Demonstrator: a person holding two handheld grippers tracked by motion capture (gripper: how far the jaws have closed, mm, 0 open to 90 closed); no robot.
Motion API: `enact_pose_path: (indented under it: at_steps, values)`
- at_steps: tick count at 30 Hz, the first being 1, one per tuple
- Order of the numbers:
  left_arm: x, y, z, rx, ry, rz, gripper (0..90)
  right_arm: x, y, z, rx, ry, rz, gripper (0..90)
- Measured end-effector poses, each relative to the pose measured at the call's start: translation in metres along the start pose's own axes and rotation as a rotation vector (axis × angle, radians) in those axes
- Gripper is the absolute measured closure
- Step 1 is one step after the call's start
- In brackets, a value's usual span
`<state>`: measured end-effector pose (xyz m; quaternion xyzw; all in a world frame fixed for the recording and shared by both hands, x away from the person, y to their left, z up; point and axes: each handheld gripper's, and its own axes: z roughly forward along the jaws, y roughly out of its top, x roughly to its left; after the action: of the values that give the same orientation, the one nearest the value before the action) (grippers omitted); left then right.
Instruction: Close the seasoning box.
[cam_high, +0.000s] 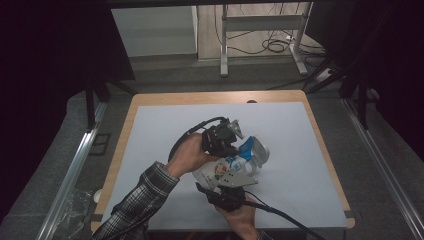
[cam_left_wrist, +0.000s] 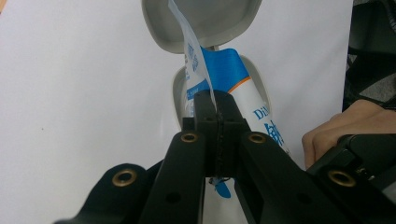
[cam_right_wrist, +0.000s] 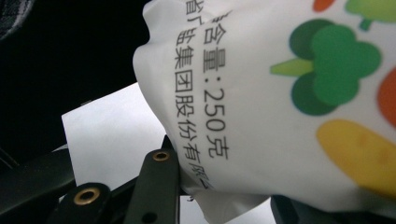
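On the white pouch (cam_right_wrist: 280, 107) in the right gripper view we read black Chinese print, "含量:250克" and under it "集团股份有限", beside pictures of vegetables. In the left gripper view we make out blue letters "DiN" on the pouch (cam_left_wrist: 261, 112).

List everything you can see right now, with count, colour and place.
Bottle: one, white with blue band and vegetable pictures, lying mid-table, cap end away from the person.
Flip cap: one, grey, open.
Seal strip: one, clear with blue print, rising from the bottle's mouth.
Table: one, wooden edge, pale sheet on top.
Left claw: black, shut on the seal strip.
Right claw: black, shut on the bottle's lower end.
Hands: two, left sleeve plaid.
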<state>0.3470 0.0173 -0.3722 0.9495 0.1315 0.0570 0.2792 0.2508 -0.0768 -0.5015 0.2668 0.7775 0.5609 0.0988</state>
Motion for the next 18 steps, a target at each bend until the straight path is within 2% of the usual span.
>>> enact_pose_path:
  at_steps: [18]
  values:
    - [0.0002, -0.0006, 0.0035, 0.001, -0.004, -0.001, 90.0, 0.0001, 0.0024, -0.0008, -0.006, 0.003, -0.005, 70.4]
